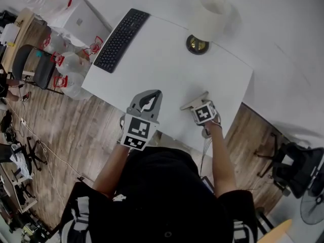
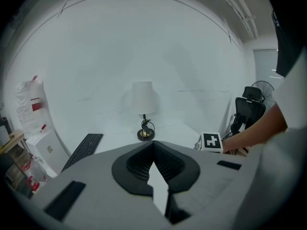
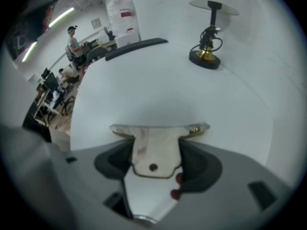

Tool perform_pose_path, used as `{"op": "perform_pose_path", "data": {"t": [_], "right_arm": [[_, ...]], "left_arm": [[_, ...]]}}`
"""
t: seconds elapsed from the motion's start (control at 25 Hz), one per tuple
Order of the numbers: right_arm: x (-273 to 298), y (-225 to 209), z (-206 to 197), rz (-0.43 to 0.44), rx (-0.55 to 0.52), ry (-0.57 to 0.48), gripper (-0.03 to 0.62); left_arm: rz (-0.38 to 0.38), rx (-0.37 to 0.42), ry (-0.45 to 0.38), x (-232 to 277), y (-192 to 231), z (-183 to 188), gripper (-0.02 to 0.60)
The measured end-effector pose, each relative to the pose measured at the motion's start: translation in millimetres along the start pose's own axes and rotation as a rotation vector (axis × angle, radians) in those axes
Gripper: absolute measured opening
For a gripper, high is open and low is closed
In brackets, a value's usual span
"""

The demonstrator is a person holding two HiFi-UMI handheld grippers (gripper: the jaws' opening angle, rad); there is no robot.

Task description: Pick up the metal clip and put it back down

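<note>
The right gripper [image 3: 156, 145] is clamped on the thin, shiny metal clip [image 3: 154, 150]. Its dark pads press the two sides of the clip's flat tab, the part with the small hole. The wide crossbar sticks out past the jaw tips on the far side. In the head view the clip [image 1: 194, 103] sits over the near right part of the plain white table [image 1: 167, 65], close to the near edge. I cannot tell whether it is lifted clear of the surface or just touching it.

The left gripper [image 2: 153, 150] has its jaws together on nothing and hangs over the near edge, left of the right one, so it is out of the way.

With the grip already made, what is left is probably the put-down. A smooth, thin plate can swivel between the pads, so the wrist should hold level and come down slowly until the crossbar lies flat on the table. The jaws should part only once the clip rests there, and then draw straight back toward the person so the pads do not drag it. Aiming a little farther in from the near edge would guard against it sliding off. The black keyboard [image 1: 121, 32] and the white-shaded lamp with a brass base [image 1: 206, 22] are well apart at the far side and pose no obstacle.
</note>
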State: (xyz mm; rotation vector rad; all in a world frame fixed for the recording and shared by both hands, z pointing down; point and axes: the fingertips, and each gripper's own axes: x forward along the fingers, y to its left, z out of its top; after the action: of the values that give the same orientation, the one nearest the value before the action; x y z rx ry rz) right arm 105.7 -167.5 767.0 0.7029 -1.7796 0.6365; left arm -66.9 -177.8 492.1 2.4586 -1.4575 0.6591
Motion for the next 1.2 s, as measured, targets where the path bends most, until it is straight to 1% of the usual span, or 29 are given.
{"op": "perform_pose_path", "data": {"t": [0.16, 0.32, 0.52, 0.6, 0.72, 0.84, 0.96, 1.04, 1.2], "right_arm": [[2, 2, 5, 0.007, 0.009, -0.009, 0.288], [5, 8, 3, 0.041, 0.041, 0.01, 0.288], [6, 5, 5, 0.032, 0.068, 0.006, 0.288], [7, 7, 5, 0.042, 0.074, 0.007, 0.288], [7, 10, -3, 0.055, 0.098, 0.049, 0.288], [7, 4, -2, 0.033, 0.09, 0.048, 0.288], [2, 8, -10, 0.054, 0.127, 0.086, 0.288], [0, 9, -10, 0.059, 0.14, 0.074, 0.288], [-4, 4, 0, 0.032, 0.125, 0.016, 0.29]], "left_arm": [[0.007, 0.001, 0.002, -2, 4, -1, 0.021], [0.005, 0.001, 0.005, -2, 4, -3, 0.021], [0.004, -0.001, 0.008, -3, 4, -6, 0.021], [0.004, -0.003, 0.012, -4, 4, -8, 0.021], [0.005, -0.002, 0.011, -5, 4, -8, 0.021], [0.009, -0.001, 0.009, -7, 5, -8, 0.021], [0.009, 0.001, 0.009, -9, 5, -9, 0.021], [0.009, 0.002, 0.008, -11, 5, -9, 0.021], [0.003, 0.005, -0.001, -12, 5, -7, 0.021]]}}
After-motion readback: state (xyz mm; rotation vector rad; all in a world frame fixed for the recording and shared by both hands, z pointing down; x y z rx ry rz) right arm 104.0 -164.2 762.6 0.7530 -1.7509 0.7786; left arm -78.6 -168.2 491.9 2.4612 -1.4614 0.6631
